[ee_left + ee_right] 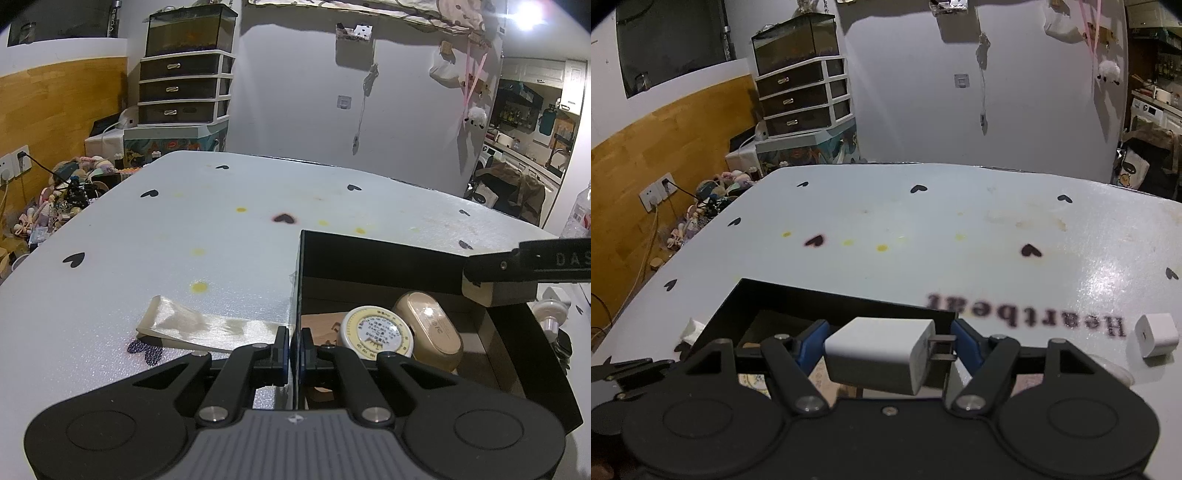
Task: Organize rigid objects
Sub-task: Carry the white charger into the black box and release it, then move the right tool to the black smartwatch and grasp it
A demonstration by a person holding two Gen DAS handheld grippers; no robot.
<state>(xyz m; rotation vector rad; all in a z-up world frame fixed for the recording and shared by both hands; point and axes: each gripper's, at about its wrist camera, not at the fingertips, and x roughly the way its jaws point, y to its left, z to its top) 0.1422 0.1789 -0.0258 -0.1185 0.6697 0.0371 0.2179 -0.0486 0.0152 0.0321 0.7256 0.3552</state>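
Clamping a white plug-in charger above a black box, while the box's wall is pinched by the other gripper.

Between the blue pads of the right gripper (888,341) a white charger (877,356) is grasped end to end — one pad against its body, the other against its two metal prongs — and is held over the near part of the black box (798,295). The left gripper (294,345) is clenched on the box's thin left wall, one pad inside and one outside. Inside the box a round white tape measure (376,332) and a beige oval case (430,332) are seen lying side by side, touching. Outside it, a pale ribbon (192,325) is spread on the heart-printed table cover (221,240) — just left of the pinched wall. A second white charger (1156,339) is seen on the cover at the far right, beside the printed word "Heartbeat".
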